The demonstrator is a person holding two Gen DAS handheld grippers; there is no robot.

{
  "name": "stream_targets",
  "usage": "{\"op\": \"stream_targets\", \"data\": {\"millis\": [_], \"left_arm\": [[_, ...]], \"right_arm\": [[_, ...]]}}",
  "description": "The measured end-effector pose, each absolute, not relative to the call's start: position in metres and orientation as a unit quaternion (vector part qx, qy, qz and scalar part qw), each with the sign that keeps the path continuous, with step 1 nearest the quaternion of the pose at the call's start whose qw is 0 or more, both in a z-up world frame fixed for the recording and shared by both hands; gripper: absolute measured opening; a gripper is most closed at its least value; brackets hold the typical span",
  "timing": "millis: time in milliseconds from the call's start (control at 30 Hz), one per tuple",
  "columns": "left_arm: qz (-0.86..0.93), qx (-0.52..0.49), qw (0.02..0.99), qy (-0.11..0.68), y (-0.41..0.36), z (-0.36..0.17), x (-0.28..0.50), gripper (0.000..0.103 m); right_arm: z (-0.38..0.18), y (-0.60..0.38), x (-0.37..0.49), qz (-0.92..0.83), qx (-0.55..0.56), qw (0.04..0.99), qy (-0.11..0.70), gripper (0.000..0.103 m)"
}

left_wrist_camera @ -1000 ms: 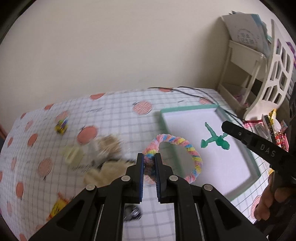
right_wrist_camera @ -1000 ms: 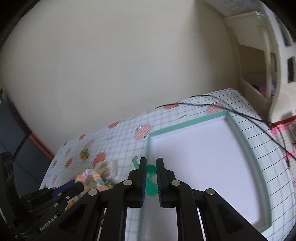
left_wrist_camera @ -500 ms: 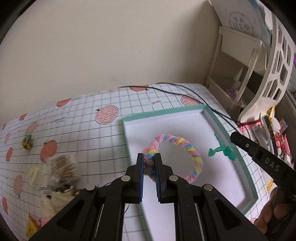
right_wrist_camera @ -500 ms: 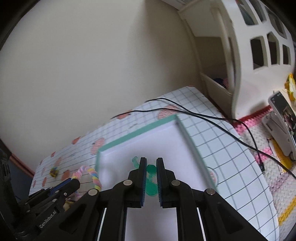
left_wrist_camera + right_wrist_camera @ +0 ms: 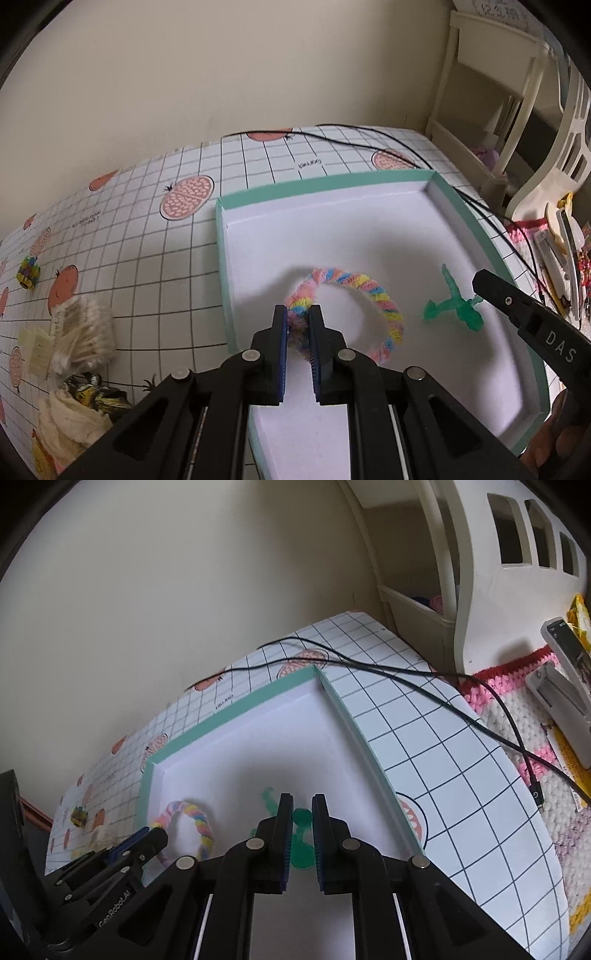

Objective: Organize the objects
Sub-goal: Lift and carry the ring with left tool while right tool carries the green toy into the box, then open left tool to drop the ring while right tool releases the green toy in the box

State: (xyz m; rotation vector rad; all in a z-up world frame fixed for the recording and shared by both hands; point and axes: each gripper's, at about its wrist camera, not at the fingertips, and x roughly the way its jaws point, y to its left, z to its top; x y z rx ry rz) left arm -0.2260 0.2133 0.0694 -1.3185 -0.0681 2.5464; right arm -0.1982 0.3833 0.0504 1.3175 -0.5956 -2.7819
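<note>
Both tools have travelled rightward over the last second: a second ago the left tool (image 5: pixel 297 325) hung above the checked tabletop (image 5: pixel 155 258) beside the box (image 5: pixel 325 184), and now both are over the box interior, lower toward its white floor. By this reading the carry is finished and the release is the step due.

Box: shallow, teal rim, white inside, lying at the right of the tabletop. Apart from the two carried items it looks empty.

Ring (image 5: pixel 373 295): a fuzzy twisted loop in pink, yellow and blue. The left tool is closed to a narrow gap with the near-left part of the loop pinched between its blue pads; the rest of the loop stands out over the left half of the box. Whether its far side touches the floor cannot be told.

Green toy (image 5: pixel 456 306): small, translucent plastic with thin arms, held over the right half of the box, near the ring but apart from it. The right tool (image 5: pixel 303 819) is nearly closed on its stem.

Loose items remain on the left of the tabletop: a bundle of cotton swabs (image 5: pixel 85 328), wrapped sweets (image 5: pixel 92 391) and a small multicoloured toy (image 5: pixel 27 271). These are judged still to be collected. A black cable (image 5: pixel 369 144) runs along the far edge of the box.
</note>
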Motion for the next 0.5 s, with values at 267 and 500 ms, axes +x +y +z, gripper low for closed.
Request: {"op": "stream_targets", "data": {"millis": [267, 500], "left_arm": [[0.875, -0.461, 0.143, -0.023, 0.2159, 0.0636, -0.2249, 0.012], [0.875, -0.461, 0.145, -0.027, 0.2115, 0.0674, -0.2269, 0.012]], "right_arm": [[0.0494, 0.3807, -0.1994, -0.887, 0.424, 0.002, -0.182, 0.011], [0.0562, 0.3739, -0.1995, -0.893, 0.421, -0.002, -0.156, 0.012]]}}
